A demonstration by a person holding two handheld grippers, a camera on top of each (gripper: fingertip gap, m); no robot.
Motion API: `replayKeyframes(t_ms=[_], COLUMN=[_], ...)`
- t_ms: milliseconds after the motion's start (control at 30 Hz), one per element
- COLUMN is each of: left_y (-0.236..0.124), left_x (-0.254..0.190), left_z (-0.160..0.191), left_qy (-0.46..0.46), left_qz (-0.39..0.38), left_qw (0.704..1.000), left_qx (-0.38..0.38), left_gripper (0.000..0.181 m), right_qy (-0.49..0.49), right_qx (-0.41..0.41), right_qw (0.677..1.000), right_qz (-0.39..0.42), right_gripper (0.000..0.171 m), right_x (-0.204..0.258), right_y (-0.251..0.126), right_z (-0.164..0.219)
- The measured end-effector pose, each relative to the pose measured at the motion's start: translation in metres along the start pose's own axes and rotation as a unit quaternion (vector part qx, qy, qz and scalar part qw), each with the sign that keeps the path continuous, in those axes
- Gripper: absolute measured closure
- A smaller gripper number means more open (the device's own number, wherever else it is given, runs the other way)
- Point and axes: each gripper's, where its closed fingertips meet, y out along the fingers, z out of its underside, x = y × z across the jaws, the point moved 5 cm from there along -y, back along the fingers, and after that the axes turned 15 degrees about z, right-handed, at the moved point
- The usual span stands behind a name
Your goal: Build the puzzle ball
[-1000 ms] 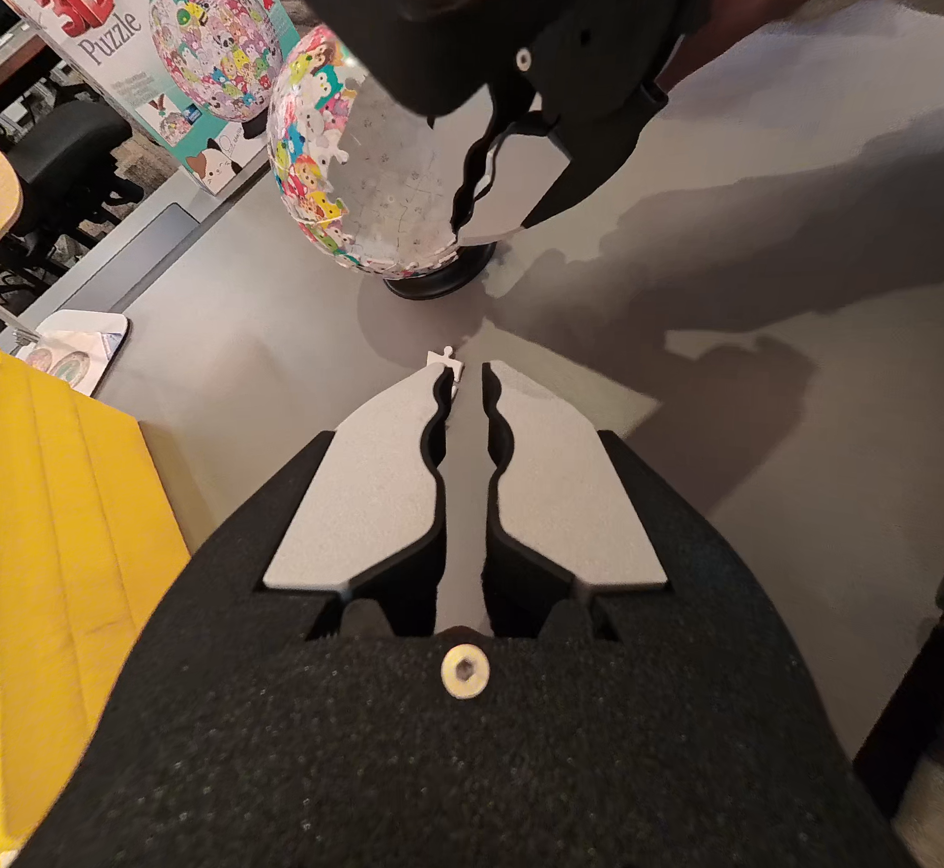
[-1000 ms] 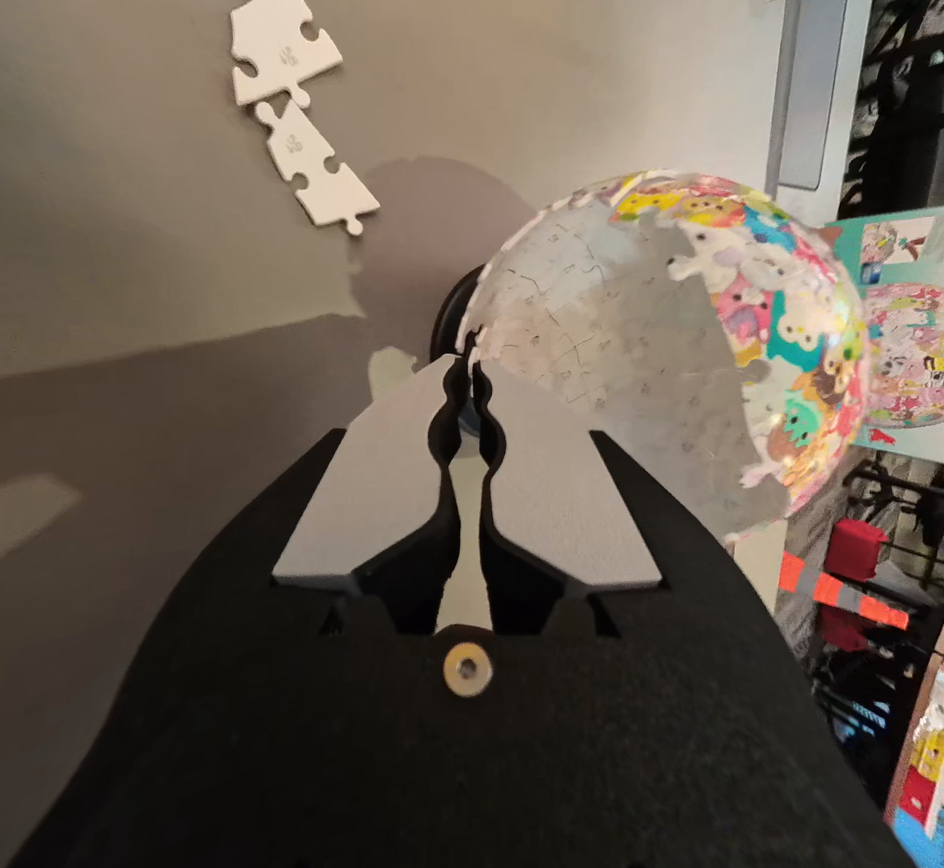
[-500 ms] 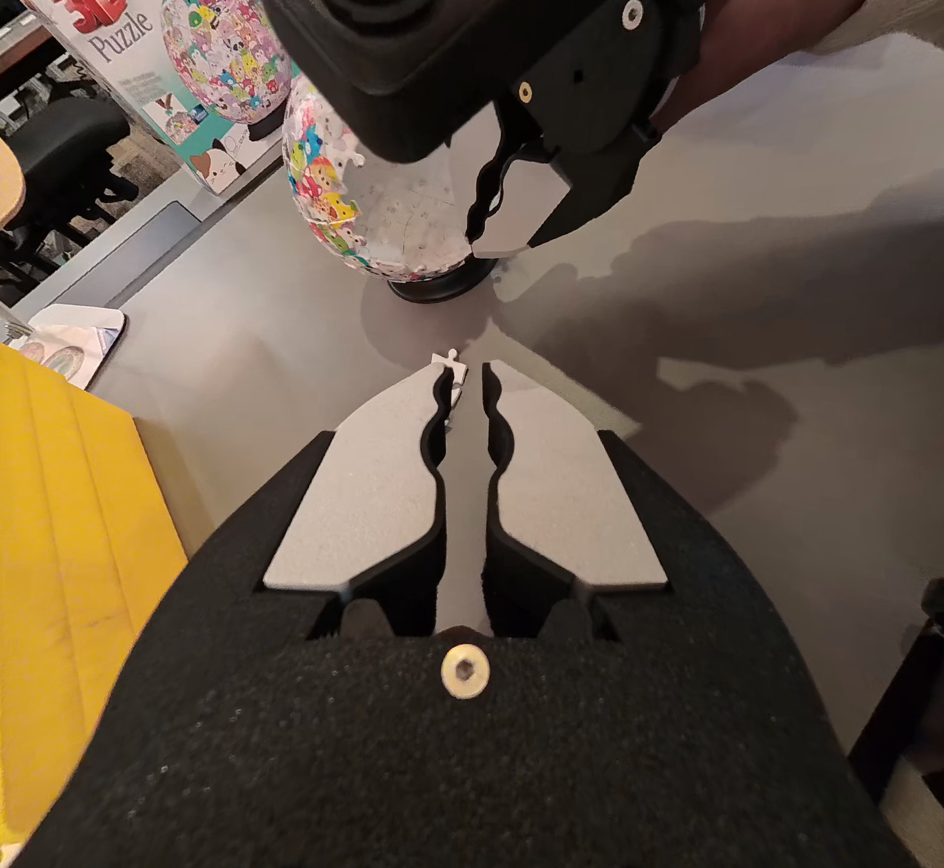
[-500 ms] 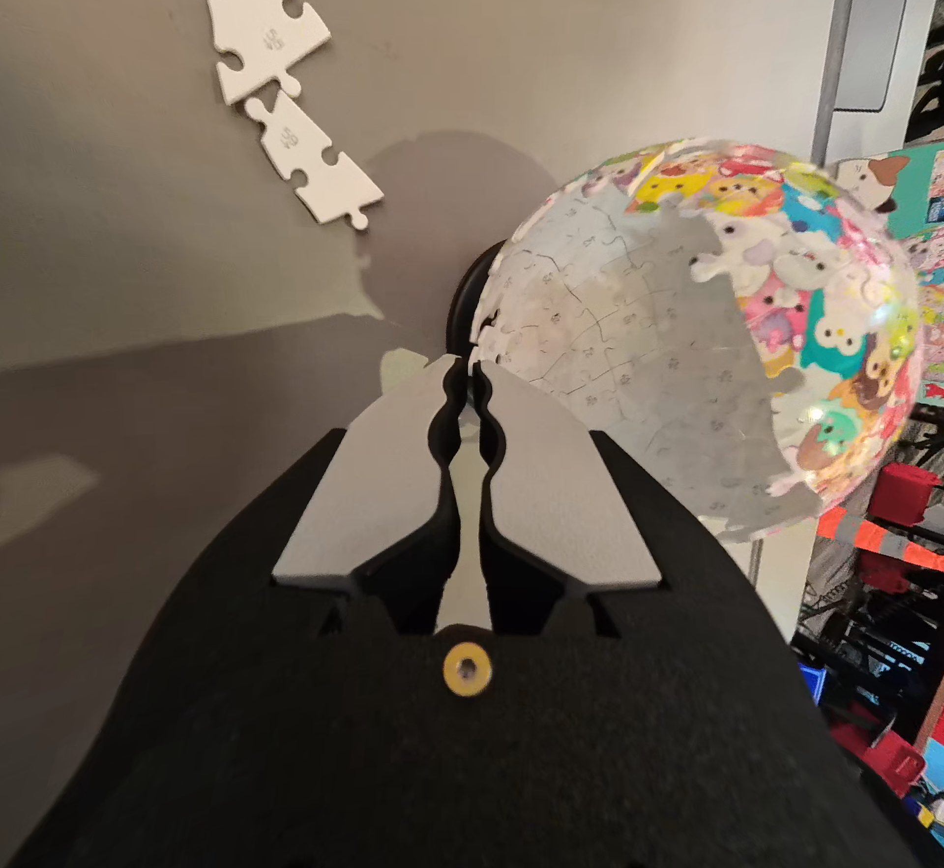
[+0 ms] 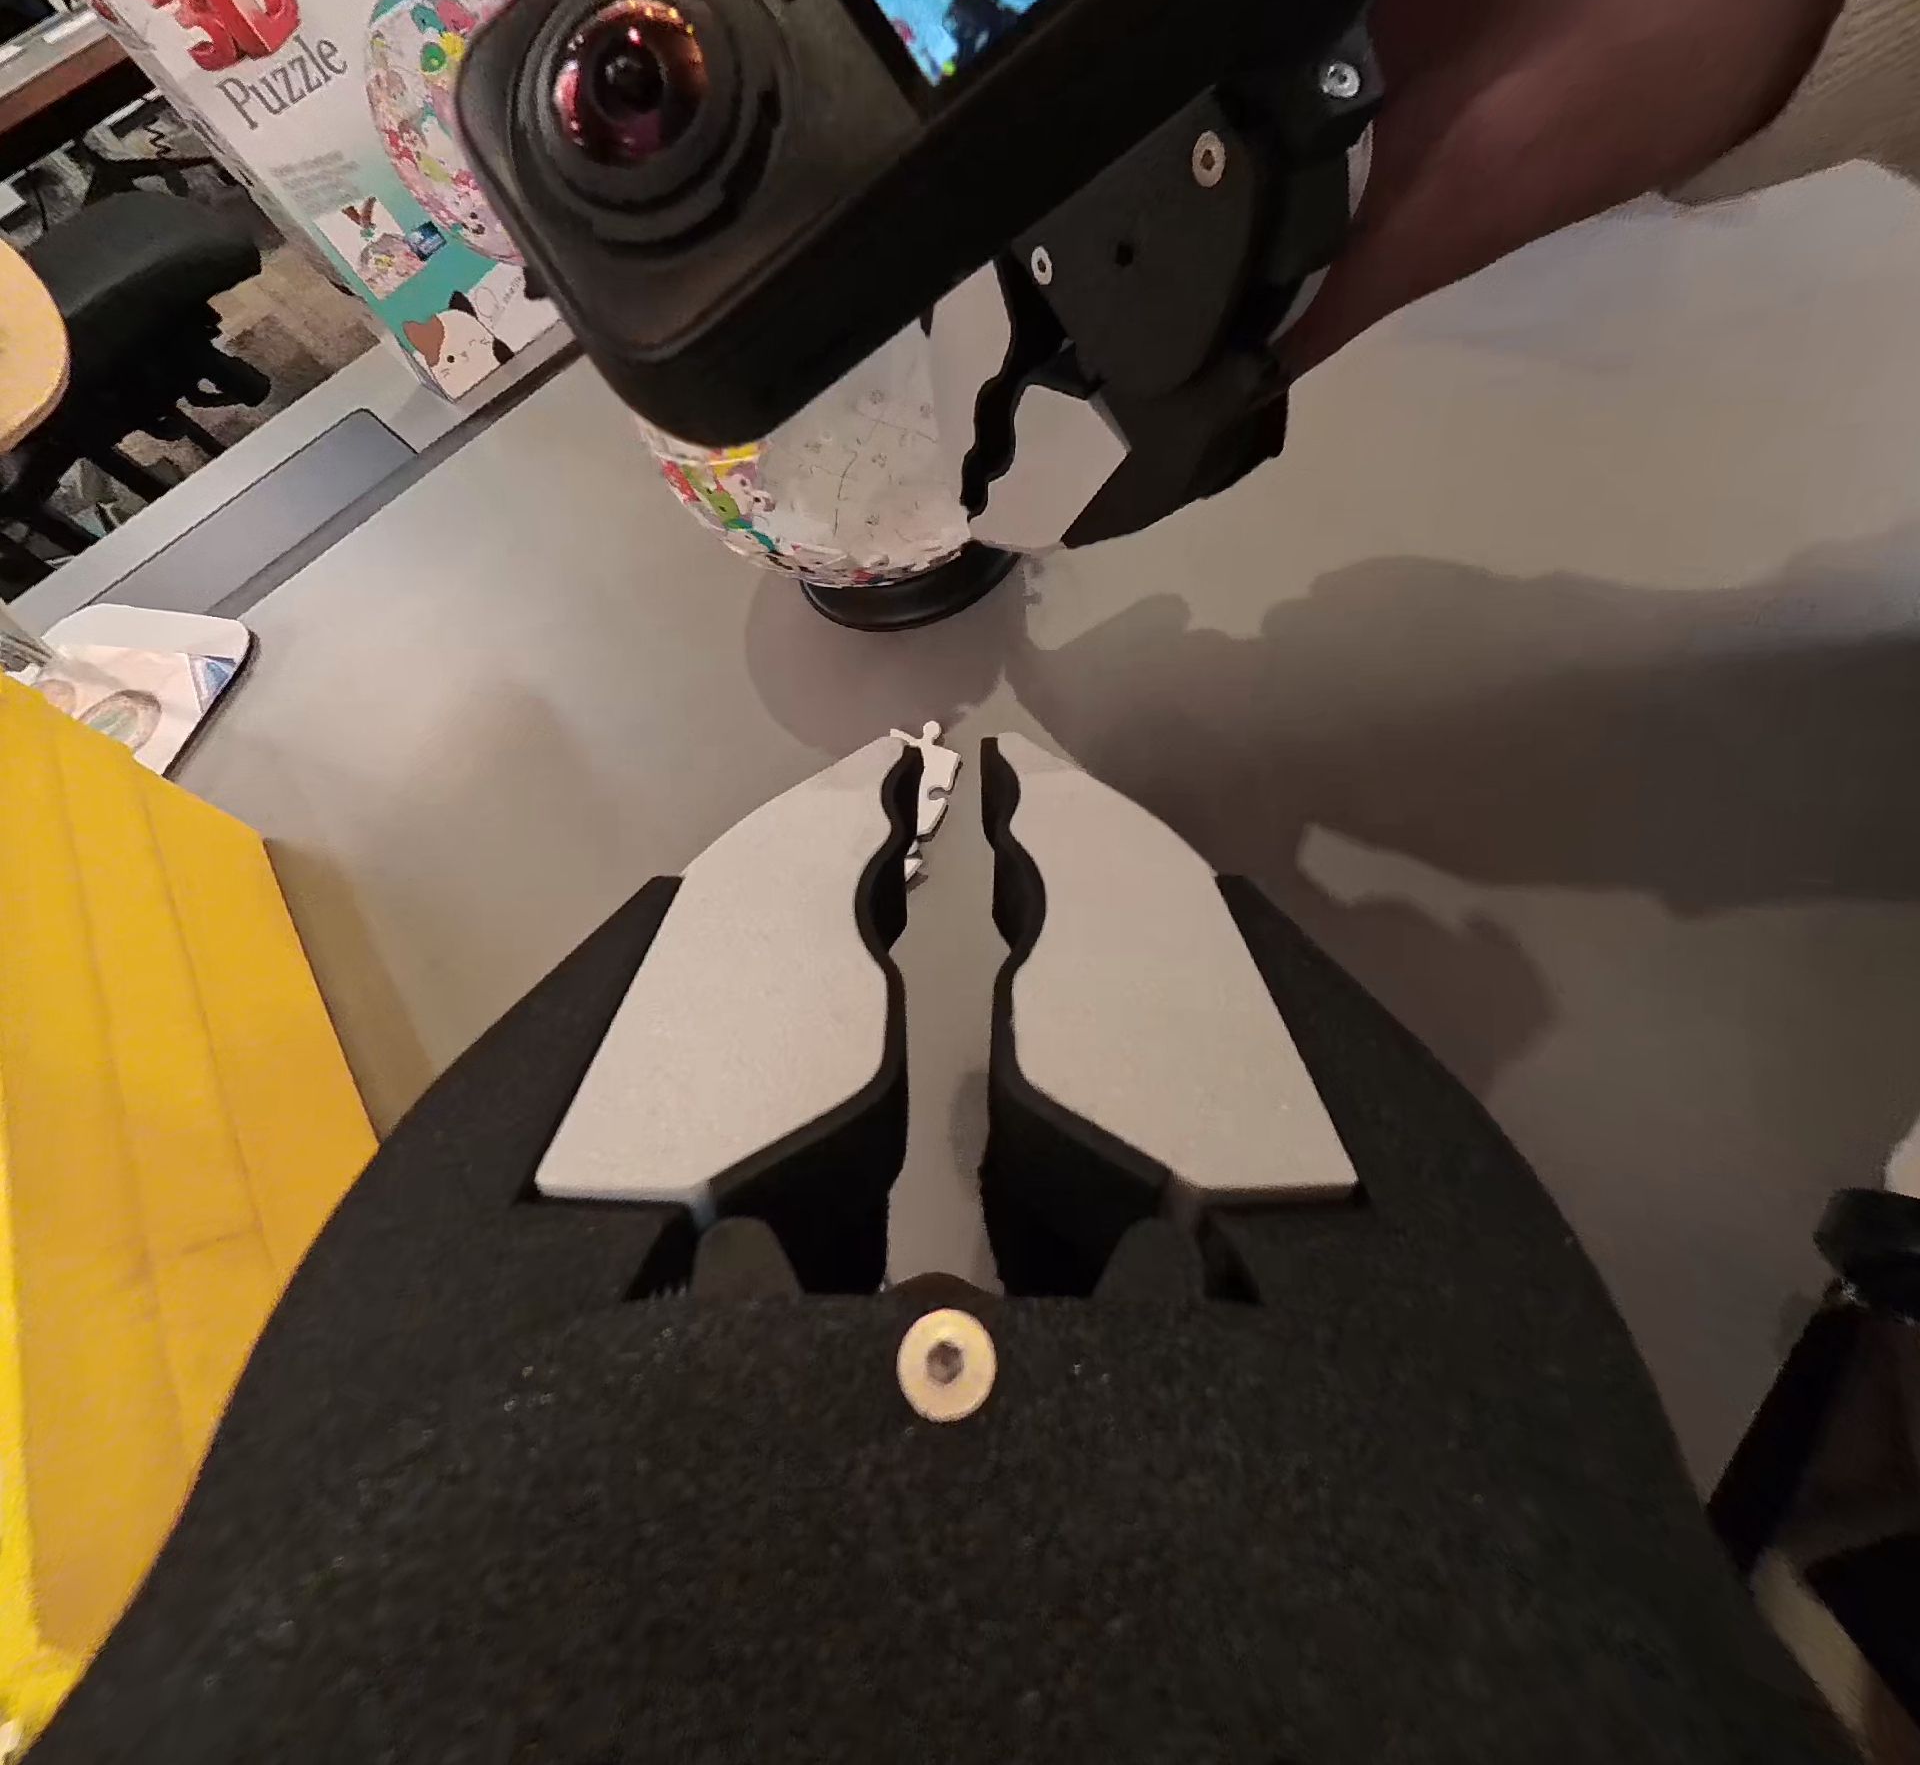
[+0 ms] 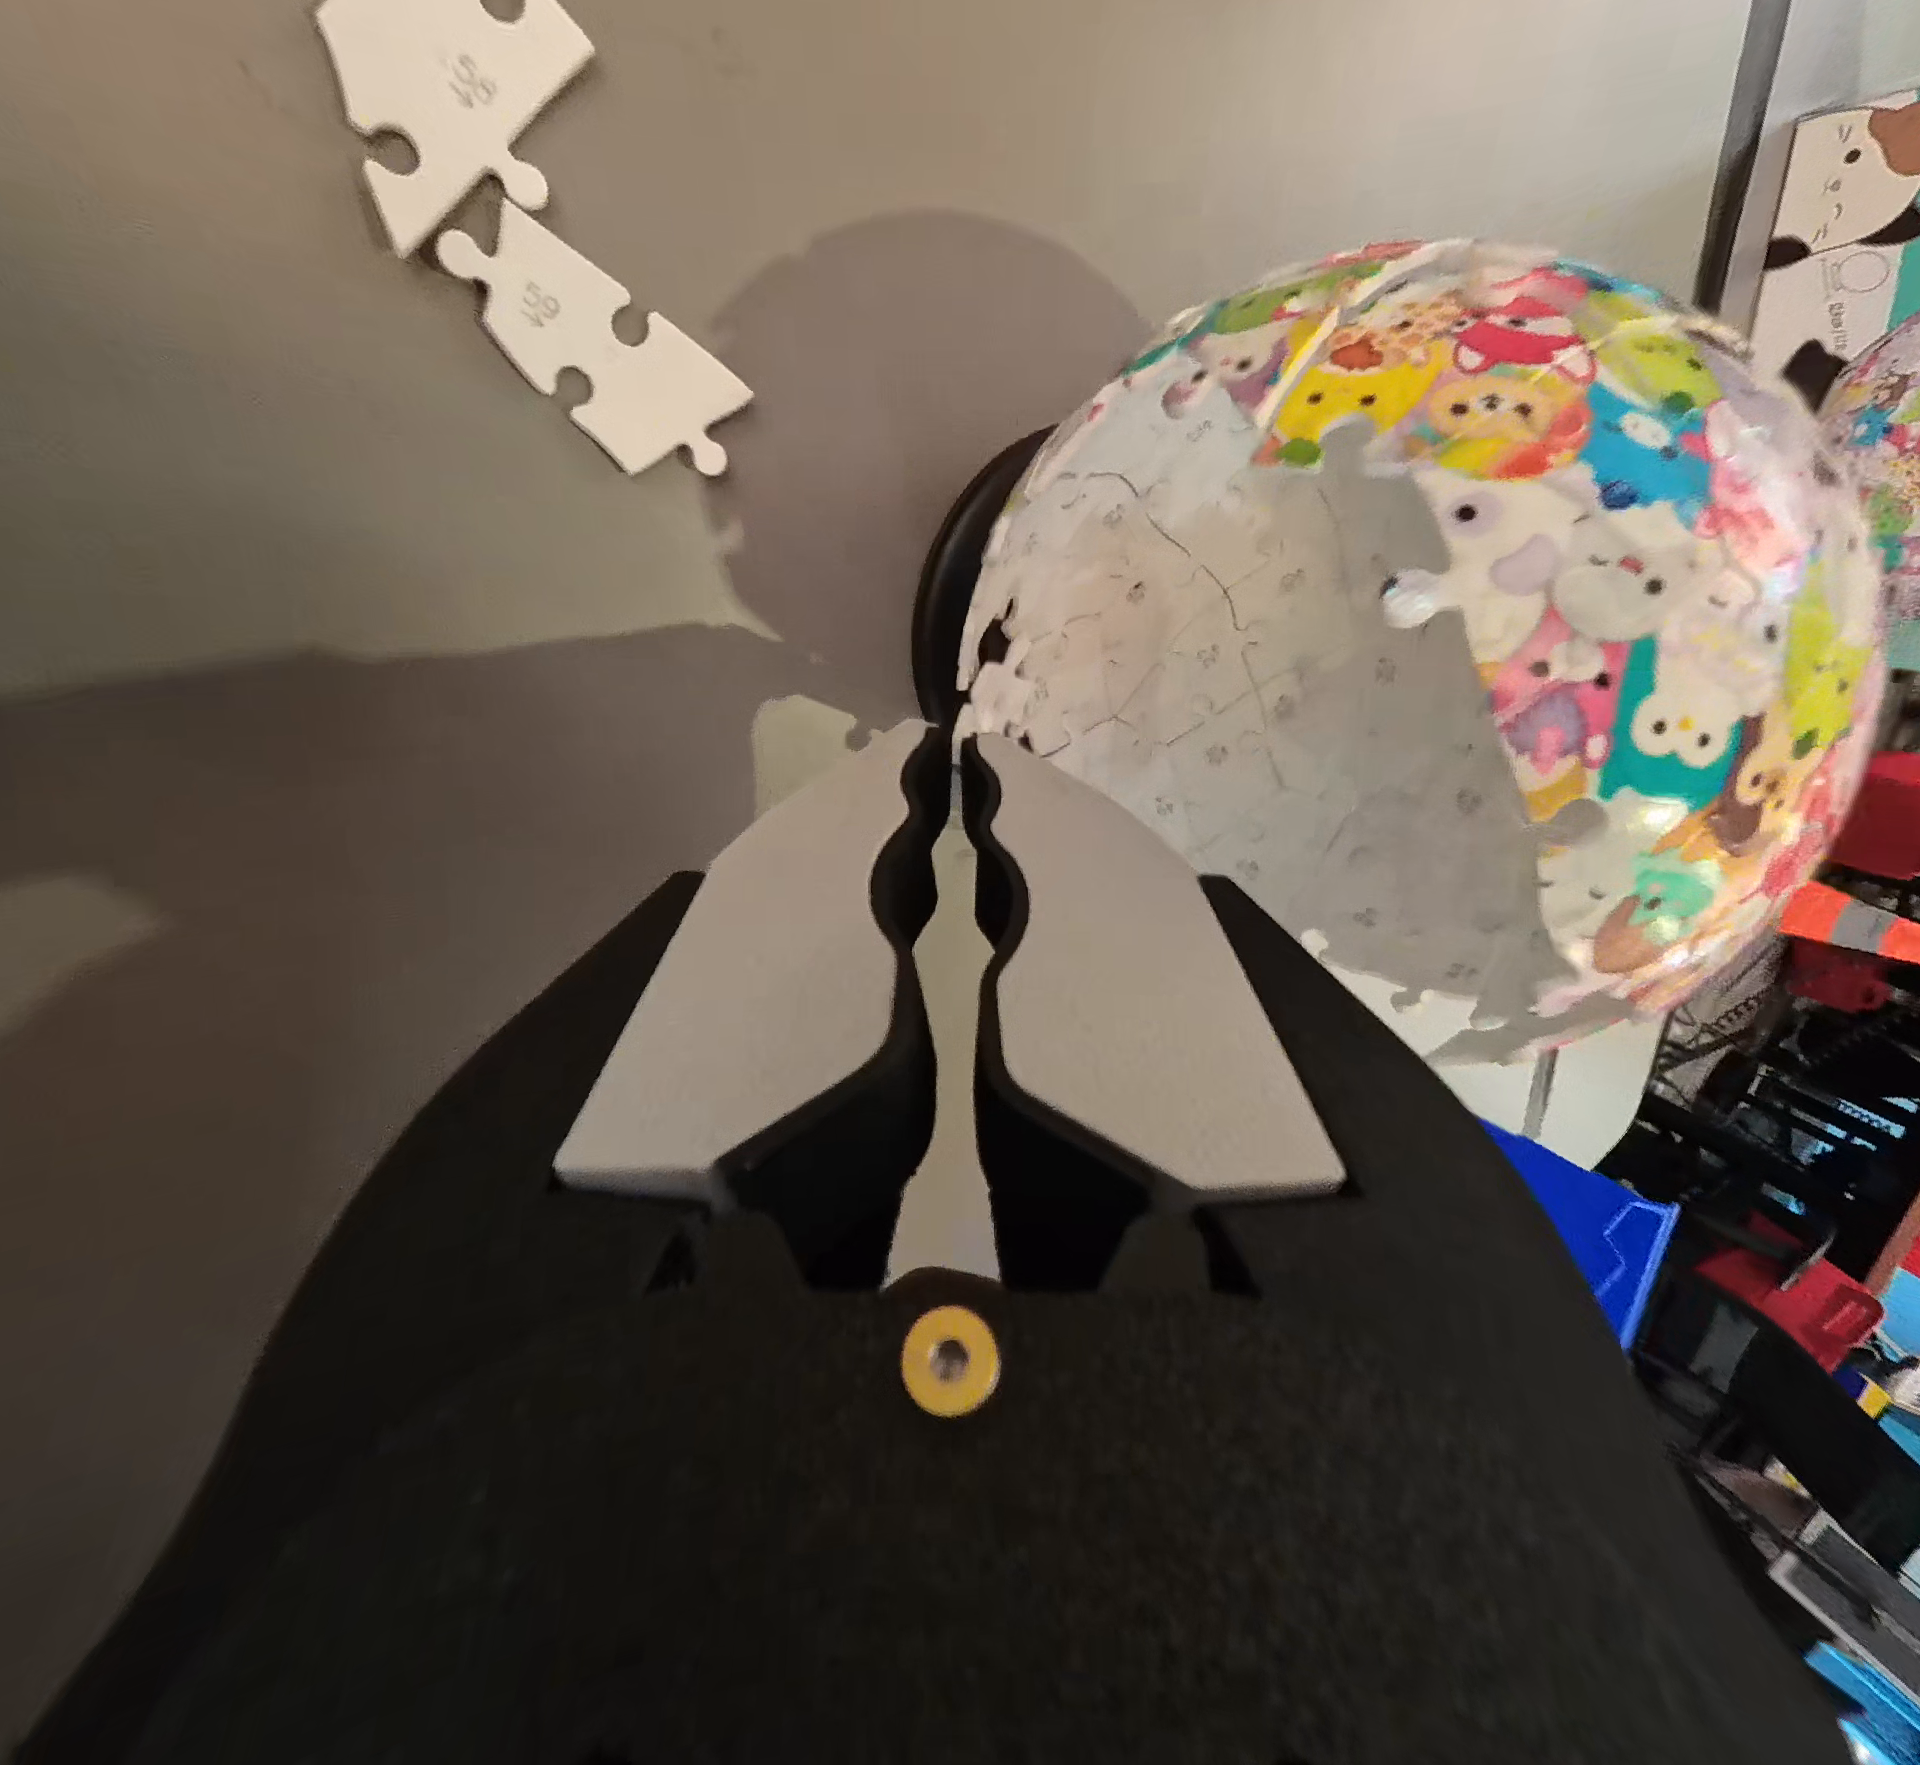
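Puzzle ball [image 6: 1455, 635] now sits closer to right gripper [image 6: 943, 751].

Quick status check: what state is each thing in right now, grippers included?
Puzzle ball: unfinished, open side showing, on its black stand.
Left gripper: nearly closed on a white puzzle piece.
Right gripper: shut, tips at the ball's jagged rim.
Two loose pieces: flat on the table, white side up, touching.
Puzzle box: upright.
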Motion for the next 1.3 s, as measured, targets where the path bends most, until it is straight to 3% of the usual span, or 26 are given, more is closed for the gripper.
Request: replayKeyframes(t_ms=[1033,1300], left_y=[-0.003,-0.002], left_x=[0.004,0.003], left_z=[0.000,-0.001], left_qy=[-0.007,-0.007], left_qz=[-0.001,0.002], left_qw=[1.000,1.000], left_qx=[-0.007,-0.007], left_gripper=[0.170,0.170], right_qy=[-0.027,-0.017], right_qx=[0.020,-0.020], right_qw=[0.999,0.999], right_qz=[0.008,0.024], right_gripper=[0.169,0.169], right_x=[0.000,-0.001], right_y=[0.009,0.002], right_z=[-0.001,-0.005])
